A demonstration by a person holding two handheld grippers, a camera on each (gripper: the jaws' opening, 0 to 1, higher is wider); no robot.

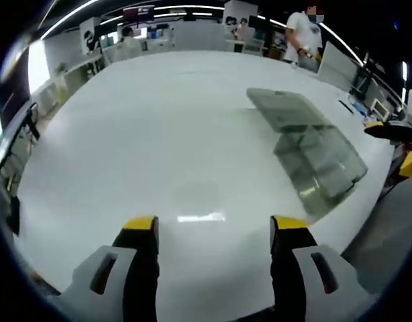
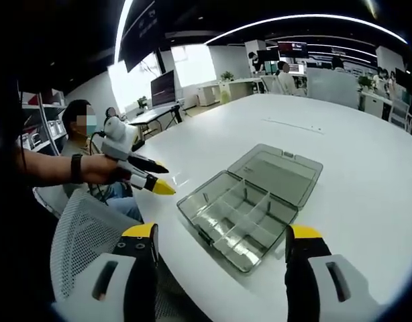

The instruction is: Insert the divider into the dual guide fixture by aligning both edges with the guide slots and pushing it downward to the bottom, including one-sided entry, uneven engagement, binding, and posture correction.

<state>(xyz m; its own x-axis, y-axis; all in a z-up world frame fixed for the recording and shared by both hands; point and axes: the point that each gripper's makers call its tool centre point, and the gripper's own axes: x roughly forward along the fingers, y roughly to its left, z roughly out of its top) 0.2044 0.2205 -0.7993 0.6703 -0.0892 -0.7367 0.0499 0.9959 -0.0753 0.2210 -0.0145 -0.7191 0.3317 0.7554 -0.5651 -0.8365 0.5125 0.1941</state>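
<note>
A clear plastic compartment box (image 2: 236, 218) lies on the white table (image 2: 353, 154), its lid (image 2: 280, 171) folded open flat behind it. Thin dividers (image 2: 249, 201) stand inside it and split it into several cells. My right gripper (image 2: 223, 235) hovers open just short of the box's near edge, with nothing between its jaws. A hand holds my left gripper (image 2: 162, 178) to the left of the box, open and empty. In the left gripper view the box (image 1: 323, 164) and lid (image 1: 286, 107) lie to the right, and the left gripper (image 1: 215, 228) is open over bare table (image 1: 159, 134).
A grey mesh chair (image 2: 85, 235) stands at the table's near edge, and a seated person (image 2: 82, 131) is behind it. Desks with monitors (image 2: 162, 87) line the back. A person (image 1: 305, 33) stands at the far end. Small items (image 1: 364, 104) lie beyond the lid.
</note>
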